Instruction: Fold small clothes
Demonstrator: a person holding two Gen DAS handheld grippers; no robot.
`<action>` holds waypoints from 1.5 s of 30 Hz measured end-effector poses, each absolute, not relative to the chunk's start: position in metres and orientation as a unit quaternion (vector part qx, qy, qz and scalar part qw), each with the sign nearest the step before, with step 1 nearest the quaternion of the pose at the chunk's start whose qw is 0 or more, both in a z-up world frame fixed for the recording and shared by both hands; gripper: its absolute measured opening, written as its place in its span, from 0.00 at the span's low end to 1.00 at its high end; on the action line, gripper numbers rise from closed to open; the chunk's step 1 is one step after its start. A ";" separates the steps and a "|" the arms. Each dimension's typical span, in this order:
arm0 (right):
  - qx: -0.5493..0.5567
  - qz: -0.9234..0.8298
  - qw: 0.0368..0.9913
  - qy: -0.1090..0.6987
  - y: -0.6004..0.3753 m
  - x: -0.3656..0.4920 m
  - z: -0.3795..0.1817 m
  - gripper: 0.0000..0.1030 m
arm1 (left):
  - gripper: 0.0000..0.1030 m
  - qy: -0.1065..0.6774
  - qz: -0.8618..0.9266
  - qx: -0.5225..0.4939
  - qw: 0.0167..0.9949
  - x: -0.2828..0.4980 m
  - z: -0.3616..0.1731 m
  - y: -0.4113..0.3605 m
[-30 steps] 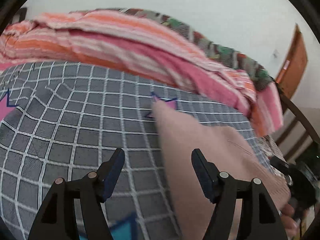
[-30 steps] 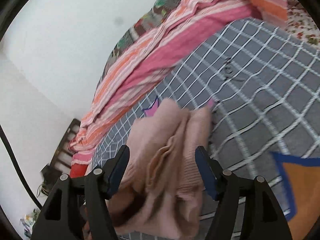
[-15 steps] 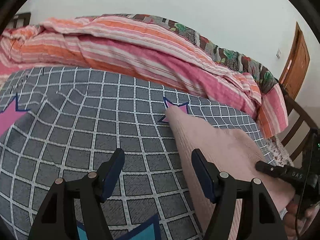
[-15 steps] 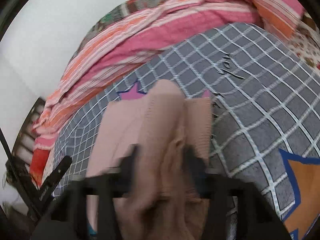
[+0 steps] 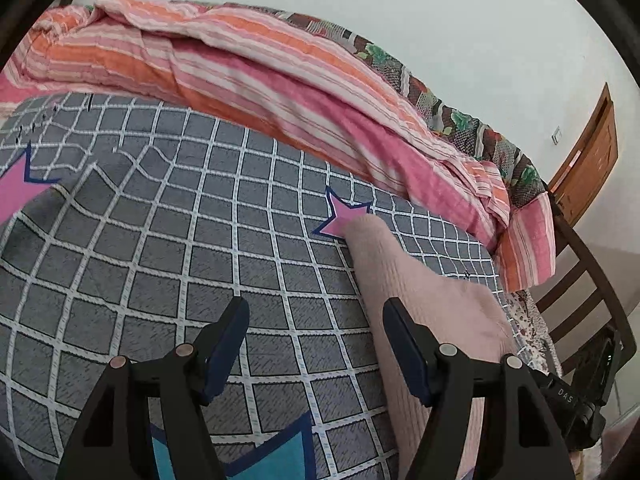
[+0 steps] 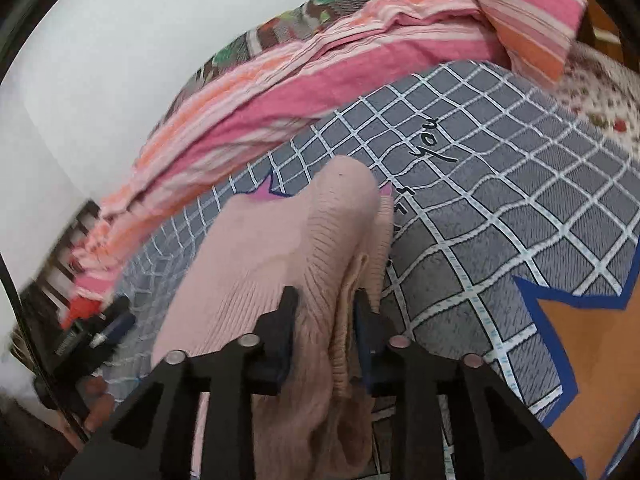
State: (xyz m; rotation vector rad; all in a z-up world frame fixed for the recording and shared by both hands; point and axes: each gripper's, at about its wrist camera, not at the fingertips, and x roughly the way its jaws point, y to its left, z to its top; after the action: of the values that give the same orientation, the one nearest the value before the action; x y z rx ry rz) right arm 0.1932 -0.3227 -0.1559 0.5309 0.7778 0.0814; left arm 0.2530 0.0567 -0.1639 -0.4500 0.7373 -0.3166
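1. the bed (image 5: pixel 168 264) fills both views, covered in a grey checked spread with stars, and a striped pink and orange quilt (image 5: pixel 248 80) is heaped along its far side by the wall.
2. the pink knit garment (image 6: pixel 280 264) lies on the spread to my right, bunched lengthwise into a long roll, its far end touching a pink star (image 5: pixel 344 216) in the print. it is not yet flat or folded.
3. i judge the knit soft, light and stretchy: it will sag and drape from wherever i hold it, and a loose pinch on one layer may let it slide. a hem or a ribbed edge, taken through all the layers, is the better hold.
4. my right gripper (image 6: pixel 326 320) has a thick fold of the knit between its fingers (image 6: pixel 286 312); they stand narrow and are opening at this moment, so the hold looks to be loosening.
5. my left gripper (image 5: pixel 316 332) hangs over bare spread just beside the garment's left edge, its fingers (image 5: pixel 230 328) wide with nothing between them. the right-hand finger overlaps the knit in the view, but i cannot tell that it touches.
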 end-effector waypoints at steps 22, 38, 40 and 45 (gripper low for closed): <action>0.299 0.105 0.848 0.425 -0.308 0.235 -0.157 0.39 | 0.65 0.342 -0.165 -0.274 0.884 0.256 -0.161 0.096; 0.218 0.088 0.894 0.382 -0.151 0.274 -0.040 0.34 | 0.65 0.316 -0.134 -0.344 0.874 0.242 -0.157 0.170; 0.256 0.124 0.887 0.365 -0.153 0.279 -0.037 0.34 | 0.65 0.316 -0.133 -0.349 0.872 0.243 -0.159 0.173; 0.364 0.148 0.850 0.352 -0.196 0.286 -0.094 0.36 | 0.65 0.322 -0.133 -0.345 0.871 0.245 -0.160 0.172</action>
State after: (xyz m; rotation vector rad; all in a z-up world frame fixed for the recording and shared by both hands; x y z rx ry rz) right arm 0.2861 -0.1964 -0.0939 0.7674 0.7406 0.3109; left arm 0.2451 0.1715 -0.1598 -0.7216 0.6738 -0.2785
